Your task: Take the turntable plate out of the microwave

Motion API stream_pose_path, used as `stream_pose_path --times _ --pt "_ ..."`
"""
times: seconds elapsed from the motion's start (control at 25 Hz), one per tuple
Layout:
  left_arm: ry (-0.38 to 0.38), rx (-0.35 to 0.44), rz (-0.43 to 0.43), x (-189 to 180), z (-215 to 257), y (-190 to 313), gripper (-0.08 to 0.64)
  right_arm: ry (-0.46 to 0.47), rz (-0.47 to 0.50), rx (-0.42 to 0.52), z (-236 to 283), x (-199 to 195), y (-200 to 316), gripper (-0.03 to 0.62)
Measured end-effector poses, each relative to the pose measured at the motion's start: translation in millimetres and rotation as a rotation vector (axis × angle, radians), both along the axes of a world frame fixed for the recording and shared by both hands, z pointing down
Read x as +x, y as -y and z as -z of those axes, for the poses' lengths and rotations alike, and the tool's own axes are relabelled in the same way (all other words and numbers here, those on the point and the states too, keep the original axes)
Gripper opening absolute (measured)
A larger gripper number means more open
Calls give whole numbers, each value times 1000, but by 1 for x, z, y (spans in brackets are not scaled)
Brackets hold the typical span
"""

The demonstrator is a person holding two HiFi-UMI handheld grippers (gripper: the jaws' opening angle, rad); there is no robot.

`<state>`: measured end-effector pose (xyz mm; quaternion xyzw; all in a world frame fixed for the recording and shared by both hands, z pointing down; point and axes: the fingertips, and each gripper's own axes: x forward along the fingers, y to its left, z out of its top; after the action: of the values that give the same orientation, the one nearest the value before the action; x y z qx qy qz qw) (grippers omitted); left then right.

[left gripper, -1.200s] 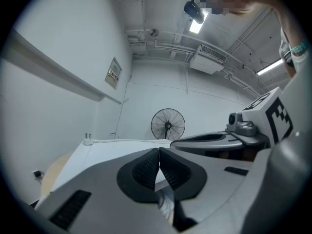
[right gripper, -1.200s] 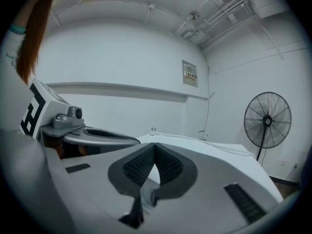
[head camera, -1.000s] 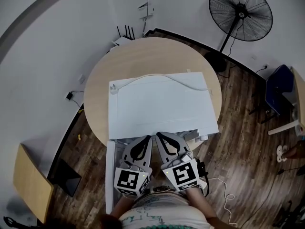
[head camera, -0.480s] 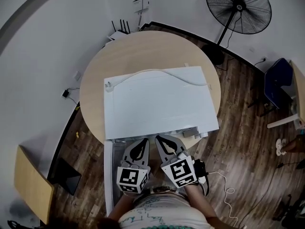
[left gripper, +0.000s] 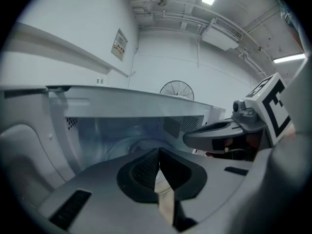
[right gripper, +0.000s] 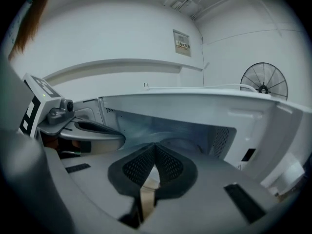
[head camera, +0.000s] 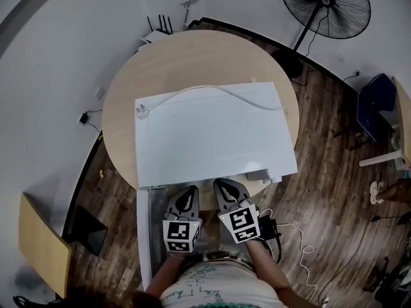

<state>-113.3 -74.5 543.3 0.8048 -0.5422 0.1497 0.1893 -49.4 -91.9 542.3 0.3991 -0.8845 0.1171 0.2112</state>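
The microwave [head camera: 212,133] sits on a round tabletop [head camera: 119,108] with its door [head camera: 144,236] swung open, out to the left of the left fingers. Both grippers are held side by side at the cavity mouth and tilt slightly downward.

The left gripper [head camera: 191,189] has its fingers pressed together with nothing between them. Just beside it, the right gripper [head camera: 219,183] also has closed, empty fingers. In the head view both sets of fingertips reach about to the front edge of the microwave.

The plate [left gripper: 139,144] lies flat on the cavity floor, ahead of and beyond both sets of fingertips, untouched. It shows only as a pale round outline. In the left gripper view it lies a little left of the fingertips, and in the right gripper view a little right of them.

A white cord [head camera: 212,92] trails across the microwave top, well beyond the fingers. A fan [head camera: 324,8] stands on the floor far ahead and to the right.
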Motion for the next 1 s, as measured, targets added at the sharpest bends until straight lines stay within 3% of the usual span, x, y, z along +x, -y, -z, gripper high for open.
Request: stream_pose_path --times 0.36,0.52,0.68,0.8,1.0 --pt "59 -93 12 -7 -55 -1 15 -93 24 -117 -56 5 -6 -9" --pt "57 -115 32 -14 -63 1 14 -80 27 -147 -65 5 -6 -9" --pt "-1 -134 94 -19 -67 2 15 -30 -13 -186 -72 10 -3 -9" --pt "-97 -179 168 -25 -73 -1 17 20 -50 -220 -74 16 2 -9" --pt "-180 -226 258 -33 -82 -7 32 16 -69 -256 -80 23 1 -9"
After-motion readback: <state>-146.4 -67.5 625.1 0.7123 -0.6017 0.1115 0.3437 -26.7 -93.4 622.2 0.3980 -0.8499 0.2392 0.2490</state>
